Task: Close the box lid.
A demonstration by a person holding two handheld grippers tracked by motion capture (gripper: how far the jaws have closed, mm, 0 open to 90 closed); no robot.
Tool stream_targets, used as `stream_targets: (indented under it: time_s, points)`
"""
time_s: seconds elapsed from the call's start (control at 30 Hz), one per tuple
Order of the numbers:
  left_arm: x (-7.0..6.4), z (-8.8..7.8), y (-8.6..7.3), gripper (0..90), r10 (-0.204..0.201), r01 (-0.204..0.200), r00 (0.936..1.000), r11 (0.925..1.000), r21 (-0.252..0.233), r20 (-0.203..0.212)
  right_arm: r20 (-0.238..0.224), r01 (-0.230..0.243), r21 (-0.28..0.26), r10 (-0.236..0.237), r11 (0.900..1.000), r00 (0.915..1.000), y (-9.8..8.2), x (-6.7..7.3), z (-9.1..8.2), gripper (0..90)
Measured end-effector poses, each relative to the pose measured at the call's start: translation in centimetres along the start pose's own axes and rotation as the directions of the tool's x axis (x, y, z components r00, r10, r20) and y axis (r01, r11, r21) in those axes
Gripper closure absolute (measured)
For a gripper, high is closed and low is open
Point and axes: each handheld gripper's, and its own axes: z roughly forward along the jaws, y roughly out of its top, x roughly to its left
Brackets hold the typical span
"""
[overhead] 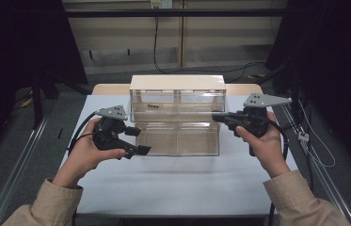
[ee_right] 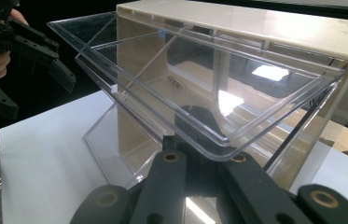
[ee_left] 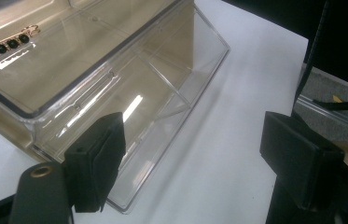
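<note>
A see-through drawer box (overhead: pixel 178 115) with a cream top stands on the white table. Its drawers tip open. Small black beads (overhead: pixel 153 106) lie in the top left one.

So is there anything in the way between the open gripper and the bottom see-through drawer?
Nothing visible is. The left gripper hangs open just off the left front corner of the lower clear drawer, with bare white table under its jaws. The right gripper is shut on the upper clear drawer, higher up.
</note>
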Motion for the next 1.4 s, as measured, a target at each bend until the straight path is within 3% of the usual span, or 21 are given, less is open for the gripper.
stream_targets:
  time_s: [0.4, 0.67, 0.8, 1.17, 1.4]
  points:
    - [0.0, 0.2, -1.5, 22.1, -0.008, 0.008, 1.0000, 0.9999, 0.009, -0.002, -0.016, -0.009, -0.008, 0.009, 1.000, 0.9998, -1.3, 0.4, -0.1, 90.0]
    - [-0.1, 0.9, -2.2, 21.4, 0.000, 0.000, 0.9999, 0.9999, 0.015, 0.013, -0.043, -0.007, 0.018, 0.008, 1.000, 0.9990, -2.6, 1.0, -0.1, 90.0]
    - [-0.1, 1.1, -2.7, 21.2, -0.002, 0.001, 0.9999, 0.9998, 0.021, 0.014, -0.059, -0.012, 0.007, 0.013, 1.000, 0.9982, -3.3, 1.2, -0.2, 89.5]
    - [0.3, 1.5, -4.7, 19.0, -0.003, 0.003, 1.0000, 0.9998, 0.020, 0.002, -0.061, -0.016, 0.047, 0.019, 0.999, 0.9979, -5.8, 1.9, -1.2, 50.0]
    - [0.5, 1.4, -5.9, 18.1, 0.007, -0.007, 0.9999, 0.9997, 0.023, -0.012, -0.040, -0.001, 0.083, 0.005, 0.997, 0.9992, -7.6, 1.8, -2.0, 34.9]
